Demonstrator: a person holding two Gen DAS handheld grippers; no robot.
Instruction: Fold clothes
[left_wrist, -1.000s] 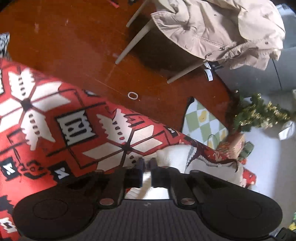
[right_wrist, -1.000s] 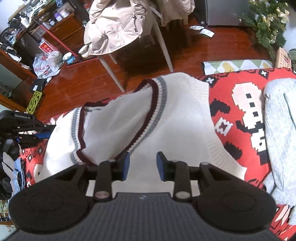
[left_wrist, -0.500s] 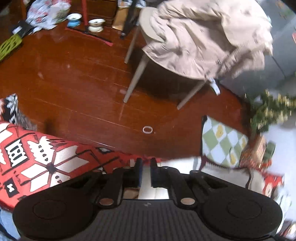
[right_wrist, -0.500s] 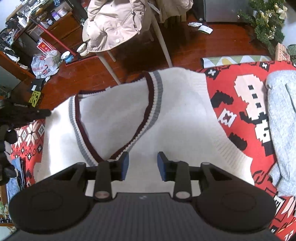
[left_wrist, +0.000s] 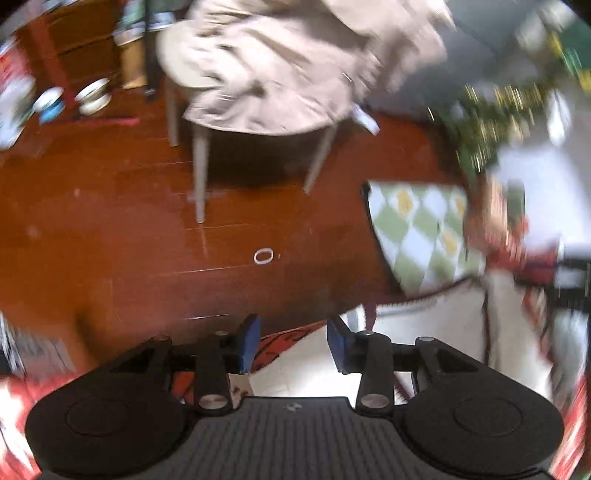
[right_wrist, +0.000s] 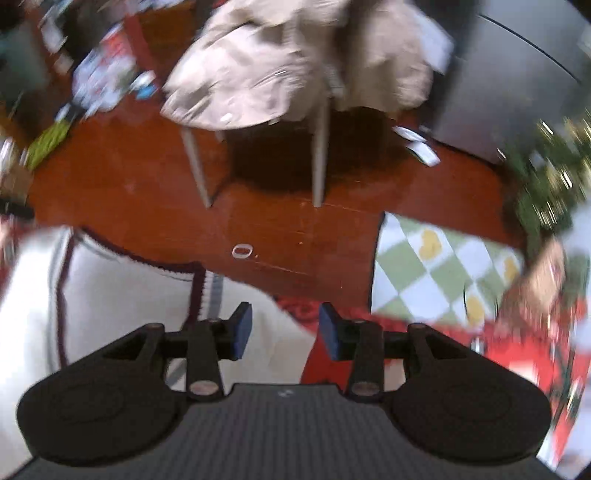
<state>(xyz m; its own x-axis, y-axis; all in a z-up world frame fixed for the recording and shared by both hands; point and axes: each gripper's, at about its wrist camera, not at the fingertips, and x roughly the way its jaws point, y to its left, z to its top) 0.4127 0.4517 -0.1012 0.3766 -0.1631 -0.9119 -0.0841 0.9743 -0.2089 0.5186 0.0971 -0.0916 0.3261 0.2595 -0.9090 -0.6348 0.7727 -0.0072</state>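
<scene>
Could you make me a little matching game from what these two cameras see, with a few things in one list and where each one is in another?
Things:
1. beige coat
2. small white ring
3. white sweater vest
4. checked green mat

Places:
A. alone on the bare wooden floor
B. draped over the chair
C. lying on the red patterned cloth
D. on the floor near the green garland

Pairs: 1-B, 2-A, 3-C, 4-D

White vest (right_wrist: 122, 295), maroon-grey trim; lying on red blanket (right_wrist: 517, 354)
</scene>
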